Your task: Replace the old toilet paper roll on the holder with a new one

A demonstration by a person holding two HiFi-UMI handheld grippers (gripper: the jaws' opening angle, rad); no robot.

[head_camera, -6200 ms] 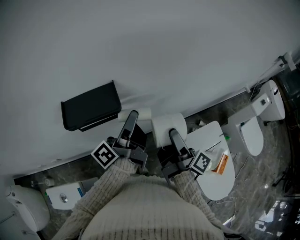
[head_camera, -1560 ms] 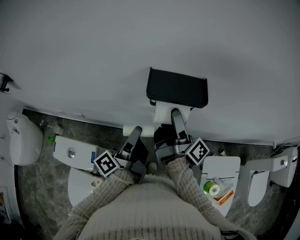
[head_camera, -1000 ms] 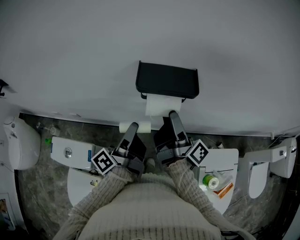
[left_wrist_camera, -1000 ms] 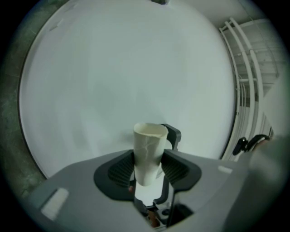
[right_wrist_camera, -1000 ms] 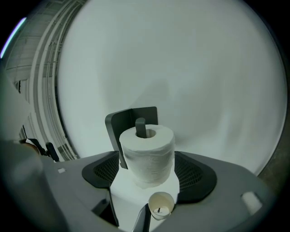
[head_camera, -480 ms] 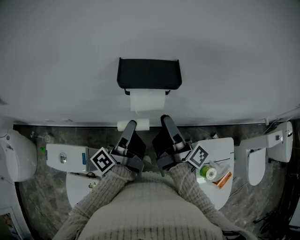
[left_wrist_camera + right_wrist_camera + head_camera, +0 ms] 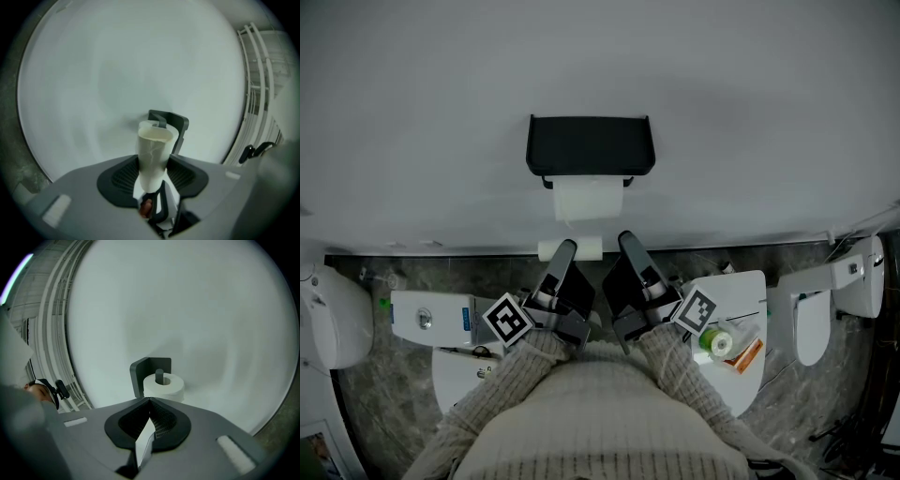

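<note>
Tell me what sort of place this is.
Likely a bathroom or a toilet mock-up: a black wall-mounted paper holder with a roll, and several white toilets on a grey stone floor.

Plain pale wall [image 7: 600,56]; dark marbled floor [image 7: 366,412]; white toilet [image 7: 811,328] far right.

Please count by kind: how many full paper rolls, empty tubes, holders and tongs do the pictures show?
full paper roll: 1
empty tube: 1
holder: 1
tongs: 2, left tongs and right tongs
Total: 5
</note>
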